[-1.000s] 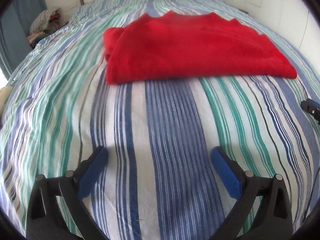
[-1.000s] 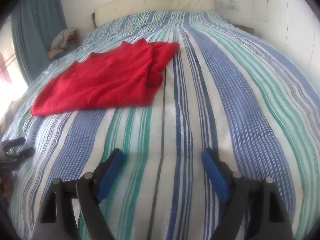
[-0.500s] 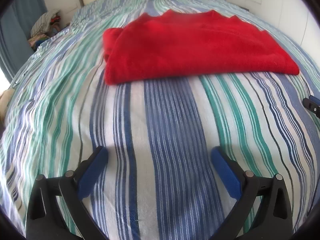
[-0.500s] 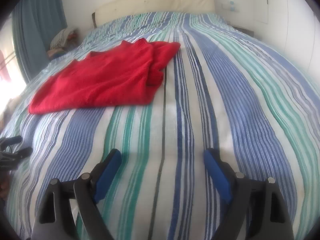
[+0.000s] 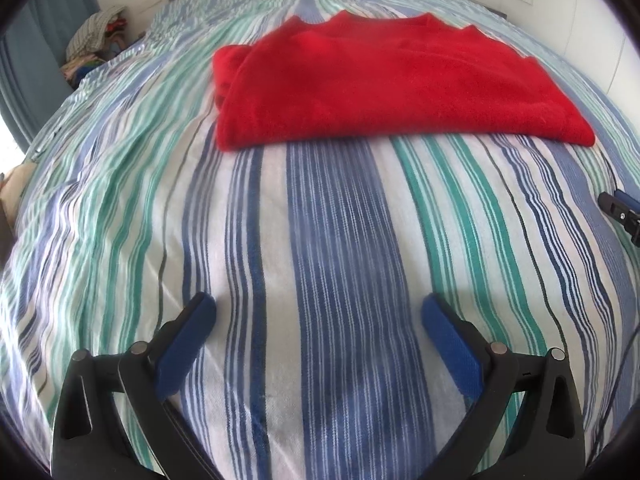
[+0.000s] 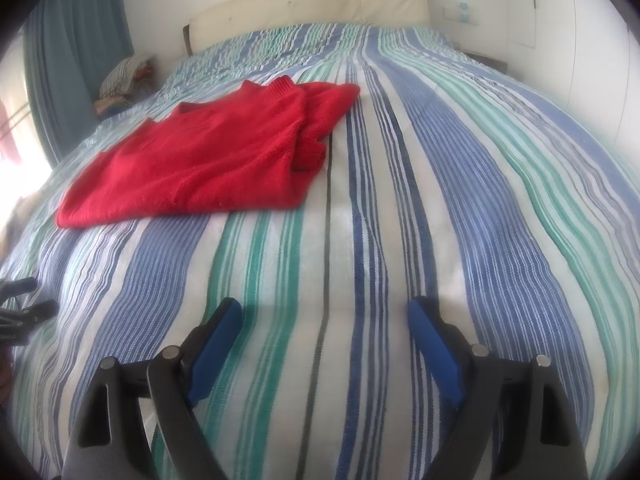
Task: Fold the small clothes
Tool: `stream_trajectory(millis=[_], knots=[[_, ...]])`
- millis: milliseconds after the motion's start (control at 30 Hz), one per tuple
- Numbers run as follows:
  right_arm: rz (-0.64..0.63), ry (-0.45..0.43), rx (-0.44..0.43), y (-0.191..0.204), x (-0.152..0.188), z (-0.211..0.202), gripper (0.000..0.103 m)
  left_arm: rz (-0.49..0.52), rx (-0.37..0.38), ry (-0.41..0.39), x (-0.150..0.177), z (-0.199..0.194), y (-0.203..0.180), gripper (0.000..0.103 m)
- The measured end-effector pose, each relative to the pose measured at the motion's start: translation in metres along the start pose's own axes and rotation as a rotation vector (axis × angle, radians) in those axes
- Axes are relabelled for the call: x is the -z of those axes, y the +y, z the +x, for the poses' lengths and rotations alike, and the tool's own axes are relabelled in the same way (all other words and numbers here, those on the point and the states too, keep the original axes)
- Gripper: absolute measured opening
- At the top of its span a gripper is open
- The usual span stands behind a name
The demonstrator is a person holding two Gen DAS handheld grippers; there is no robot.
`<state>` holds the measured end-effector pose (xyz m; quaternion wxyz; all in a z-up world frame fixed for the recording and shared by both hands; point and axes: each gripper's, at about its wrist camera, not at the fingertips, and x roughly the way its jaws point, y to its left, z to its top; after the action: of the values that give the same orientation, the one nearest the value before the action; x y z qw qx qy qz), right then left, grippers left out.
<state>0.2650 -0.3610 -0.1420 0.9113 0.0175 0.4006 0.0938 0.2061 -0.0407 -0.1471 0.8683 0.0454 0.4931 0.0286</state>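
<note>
Left tongs (image 5: 319, 312) gape wide, blue pads (image 5: 185, 344) well apart, nothing between them, hovering over bare striped bedspread (image 5: 340, 240). Right tongs (image 6: 324, 314) same — spread wide, blue pads (image 6: 434, 350) apart, gripping nothing, over the bedspread's near part. Red sweater (image 5: 384, 84) lies folded on the bed, further up toward the headboard (image 6: 312, 4), well apart from both tongs. From the left wrist view it sits straight ahead, long edge across the view, one bunched fold sticking out at its left end. From the right wrist view the sweater (image 6: 208, 156) is ahead and to the left, with a bunched sleeve part on its right side. Each pair of tongs shows at the edge of the other's view: right tongs (image 5: 622, 212) at the far right edge, left tongs (image 6: 24, 312) at the far left edge — too cut off to add detail. Pile of clothes (image 6: 124, 76) sits beside the bed near a blue curtain (image 6: 72, 52). White wall (image 6: 580, 40) to the right.
</note>
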Motion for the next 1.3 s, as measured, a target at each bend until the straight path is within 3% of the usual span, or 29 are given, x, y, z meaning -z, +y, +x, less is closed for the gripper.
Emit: stream_trajectory(millis=[1300], knots=[[-0.002, 0.002, 0.005, 0.0014, 0.0005, 0.0004, 0.085, -0.009, 0.002, -0.013, 0.0056, 0.0048, -0.0014, 0.103]])
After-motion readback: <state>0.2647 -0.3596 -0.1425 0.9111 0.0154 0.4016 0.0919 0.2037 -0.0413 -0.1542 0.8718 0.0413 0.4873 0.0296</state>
